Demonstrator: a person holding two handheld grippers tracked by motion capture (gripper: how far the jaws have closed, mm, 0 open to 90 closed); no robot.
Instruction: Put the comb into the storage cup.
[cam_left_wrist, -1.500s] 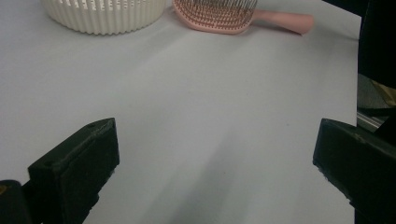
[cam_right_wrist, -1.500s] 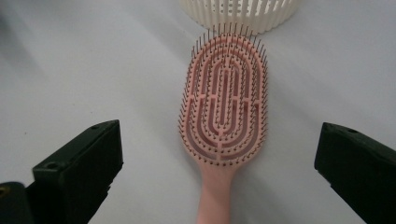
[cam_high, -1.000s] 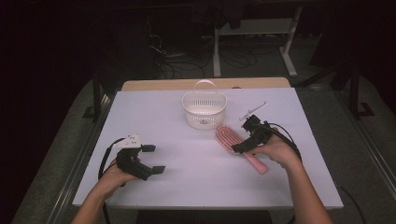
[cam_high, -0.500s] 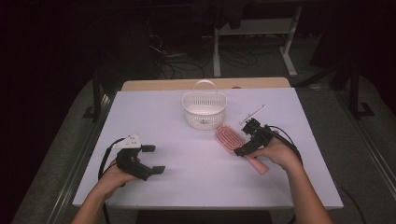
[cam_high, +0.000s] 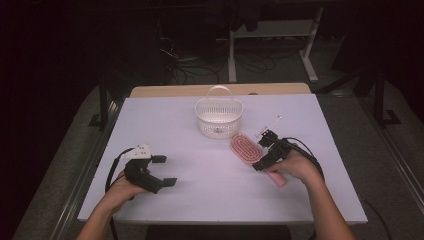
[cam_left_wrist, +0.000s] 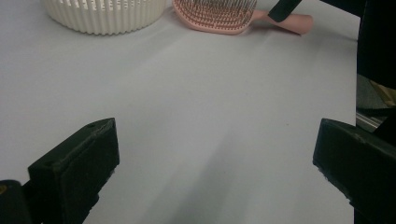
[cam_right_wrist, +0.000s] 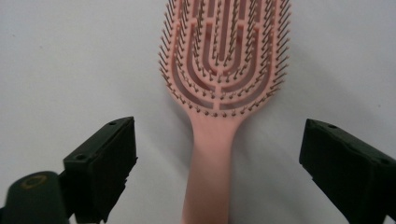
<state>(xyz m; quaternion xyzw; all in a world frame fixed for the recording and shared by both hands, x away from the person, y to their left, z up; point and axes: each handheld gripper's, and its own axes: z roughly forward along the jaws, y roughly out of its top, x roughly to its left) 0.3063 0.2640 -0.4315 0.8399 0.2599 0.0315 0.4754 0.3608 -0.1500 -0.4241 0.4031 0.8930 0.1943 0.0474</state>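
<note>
A pink hairbrush (cam_high: 244, 147) lies bristles up on the white table (cam_high: 210, 200), just right of a white slotted basket (cam_high: 218, 117). My right gripper (cam_high: 261, 151) straddles the brush where the head meets the handle. In the right gripper view the brush (cam_right_wrist: 224, 70) runs up between the jaws of the right gripper (cam_right_wrist: 219, 140), which have just been closing. A gap still shows on both sides of the handle, so the gripper is open. My left gripper (cam_high: 166, 171) rests open on the table at the near left, nothing between its fingers.
The left gripper view looks across bare table to the basket (cam_left_wrist: 102, 16) and the brush (cam_left_wrist: 215, 14). A thin white stick (cam_high: 274, 121) lies behind the right hand. A wooden board edge (cam_high: 175, 91) borders the table's far side; dark floor surrounds it.
My right gripper has edged slightly along the brush toward its handle. The brush, the basket and the left gripper have stayed where they were.
</note>
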